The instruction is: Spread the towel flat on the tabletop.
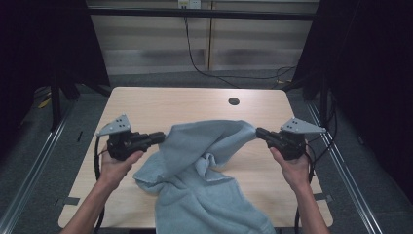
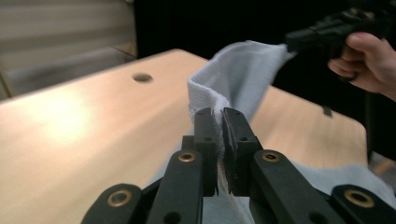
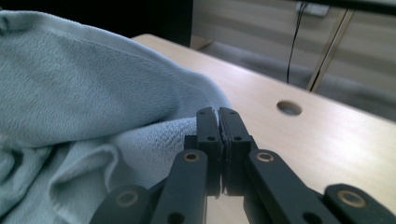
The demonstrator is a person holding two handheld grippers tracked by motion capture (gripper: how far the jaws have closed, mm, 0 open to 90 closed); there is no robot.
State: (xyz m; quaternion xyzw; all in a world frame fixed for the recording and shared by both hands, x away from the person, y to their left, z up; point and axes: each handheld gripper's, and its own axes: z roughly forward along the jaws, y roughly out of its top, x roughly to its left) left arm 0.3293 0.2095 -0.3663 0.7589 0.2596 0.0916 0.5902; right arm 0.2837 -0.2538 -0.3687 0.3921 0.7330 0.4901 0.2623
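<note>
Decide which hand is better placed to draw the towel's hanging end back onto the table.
Neither clearly: left gripper and right gripper each pinch the towel, lifted together; perhaps both.

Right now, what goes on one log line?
left tongs: shut on towel | right tongs: shut on towel | towel: stretched between, rest on table

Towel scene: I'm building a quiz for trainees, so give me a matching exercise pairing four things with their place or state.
1. towel
2. left gripper
3. right gripper
4. round hole

a. in the tabletop, far side
b. clamps the towel's right end
c. light blue, hangs over the near edge
d. clamps the towel's left end

Pairs: 1-c, 2-d, 3-b, 4-a
</note>
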